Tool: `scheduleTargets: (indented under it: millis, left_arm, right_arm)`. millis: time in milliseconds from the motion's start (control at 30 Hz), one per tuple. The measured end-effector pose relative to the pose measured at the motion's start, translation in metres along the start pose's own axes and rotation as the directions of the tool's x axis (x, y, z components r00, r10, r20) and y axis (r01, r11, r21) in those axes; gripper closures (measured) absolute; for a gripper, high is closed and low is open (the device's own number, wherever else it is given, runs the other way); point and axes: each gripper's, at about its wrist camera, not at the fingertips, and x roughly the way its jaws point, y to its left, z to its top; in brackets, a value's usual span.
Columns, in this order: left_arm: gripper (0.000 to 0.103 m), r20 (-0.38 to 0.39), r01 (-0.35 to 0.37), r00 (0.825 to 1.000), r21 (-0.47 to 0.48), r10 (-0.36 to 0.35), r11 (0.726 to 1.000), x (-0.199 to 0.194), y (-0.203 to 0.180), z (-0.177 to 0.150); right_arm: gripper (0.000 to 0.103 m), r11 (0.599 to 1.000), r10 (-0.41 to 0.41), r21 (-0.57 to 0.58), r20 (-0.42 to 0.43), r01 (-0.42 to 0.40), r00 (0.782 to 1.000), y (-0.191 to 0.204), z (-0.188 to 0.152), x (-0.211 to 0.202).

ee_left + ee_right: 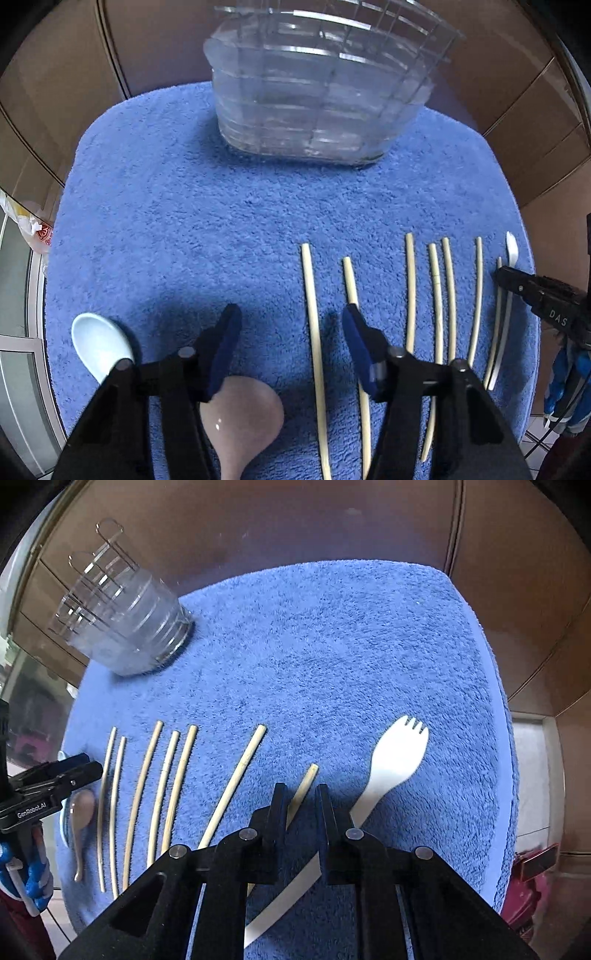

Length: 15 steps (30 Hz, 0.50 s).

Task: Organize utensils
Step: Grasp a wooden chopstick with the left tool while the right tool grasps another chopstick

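Your right gripper [300, 794] hangs narrowly parted over the chopstick [303, 786] beside the white spork [391, 760], pinching nothing. Your left gripper [291, 325] hovers spread wide. Next, likely close on that chopstick and carry it to the clear holder [125, 627] far beyond.

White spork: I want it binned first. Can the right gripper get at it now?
Probably yes: the right gripper hangs open just above the white spork, nothing lies over it, though one chopstick lies close beside its handle.
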Motion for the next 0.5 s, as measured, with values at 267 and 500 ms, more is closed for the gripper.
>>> scheduleTargets:
  millis: [267, 500]
  left_arm:
    - [0.080, -0.007, -0.078, 0.997, 0.009, 0.078, 0.997, 0.007, -0.009, 0.004]
    - [0.098, 0.061, 0.004, 0.998, -0.017, -0.003, 1.000, -0.013, -0.008, 0.001]
  right_arm:
    - [0.090, 0.996, -0.081, -0.033, -0.015, 0.080, 0.997, 0.023, 0.007, 0.010]
    - [0.098, 1.000, -0.002, -0.009, 0.017, 0.002, 1.000, 0.028, 0.003, -0.002]
